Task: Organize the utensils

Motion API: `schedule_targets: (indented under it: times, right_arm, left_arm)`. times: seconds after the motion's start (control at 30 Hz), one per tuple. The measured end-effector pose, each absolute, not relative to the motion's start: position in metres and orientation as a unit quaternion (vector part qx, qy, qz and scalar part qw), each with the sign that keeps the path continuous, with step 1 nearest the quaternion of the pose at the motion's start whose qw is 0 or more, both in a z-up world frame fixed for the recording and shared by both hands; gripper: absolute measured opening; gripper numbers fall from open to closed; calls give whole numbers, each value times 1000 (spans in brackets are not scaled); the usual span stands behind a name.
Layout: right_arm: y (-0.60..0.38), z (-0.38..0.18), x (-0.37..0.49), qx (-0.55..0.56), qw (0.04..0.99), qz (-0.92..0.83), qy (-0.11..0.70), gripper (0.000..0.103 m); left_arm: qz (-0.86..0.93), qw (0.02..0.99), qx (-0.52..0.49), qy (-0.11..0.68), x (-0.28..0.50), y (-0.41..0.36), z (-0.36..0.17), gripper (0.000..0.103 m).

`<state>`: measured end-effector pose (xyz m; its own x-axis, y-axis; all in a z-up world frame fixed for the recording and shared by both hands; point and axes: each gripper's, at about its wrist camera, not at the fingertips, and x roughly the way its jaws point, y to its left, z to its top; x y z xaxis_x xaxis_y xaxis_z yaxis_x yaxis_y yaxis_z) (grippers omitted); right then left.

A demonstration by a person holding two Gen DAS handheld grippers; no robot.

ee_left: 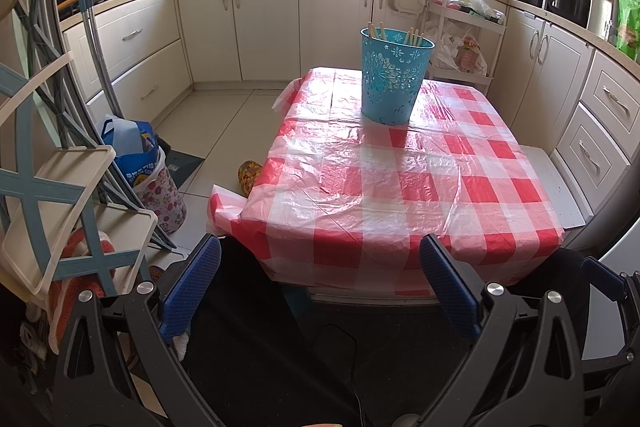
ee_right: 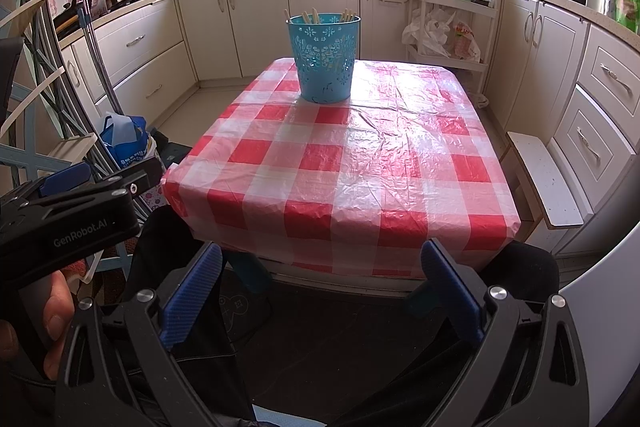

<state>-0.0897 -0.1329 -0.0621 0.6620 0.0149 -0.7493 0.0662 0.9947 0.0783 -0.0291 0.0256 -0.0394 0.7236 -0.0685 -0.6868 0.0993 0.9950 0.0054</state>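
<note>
**Both jaws wide and empty, utensils already standing in the blue bin**

Both sets of jaws stand spread wide with nothing between them. The left gripper (ee_left: 320,287) and the right gripper (ee_right: 320,291) hover short of the near edge of the tabletop (ee_right: 360,163), which wears a red-and-white checked plastic cloth, wrinkled and glossy.

The only thing on the cloth is a blue perforated bin (ee_left: 396,77), upright near the far end. Pale stick-like utensils (ee_left: 414,37) poke just above its rim; they look like chopsticks or wooden handles, though which cannot be told from here. No loose utensils lie on the cloth in either view. Judging from that, the sorting looks finished or nearly so, unless more pieces wait out of sight.

As for handling, the sticks look light, stiff and thin, so they would likely twist or slide in a loose pinch. A hold on the exposed upper ends, across the shaft, seems the sound choice, since the rest is hidden inside the bin. The bin itself looks like thin plastic, light and easy to tip or skate over the slick cloth if nudged from the side; its rim would be the place to take it.

A hand (ee_right: 56,319) grips the left gripper's handle in the right wrist view.
</note>
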Motion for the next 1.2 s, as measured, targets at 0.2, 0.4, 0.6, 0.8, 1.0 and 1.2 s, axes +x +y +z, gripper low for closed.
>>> schedule_targets:
  times: [0.2, 0.4, 0.6, 0.8, 1.0, 1.2]
  right_arm:
    - [-133, -62, -90, 49, 910, -14, 411, 96]
    - [-133, -63, -89, 49, 910, -14, 412, 96]
    - [-133, -63, -90, 49, 910, -14, 412, 96]
    - [-133, -63, -89, 49, 910, -14, 412, 96]
    - [-133, -72, -90, 50, 907, -13, 417, 96]
    - [-136, -78, -85, 51, 903, -13, 427, 96]
  left_arm:
    - [-46, 928, 21, 370, -29, 26, -39, 95]
    - [-46, 928, 21, 369, -29, 26, -40, 95]
    - [-46, 928, 20, 370, -29, 26, -40, 95]
    - [-46, 927, 21, 371, -29, 26, -40, 95]
    - [-45, 926, 22, 374, -31, 25, -45, 95]
    - [-45, 922, 23, 383, -22, 25, -51, 95]
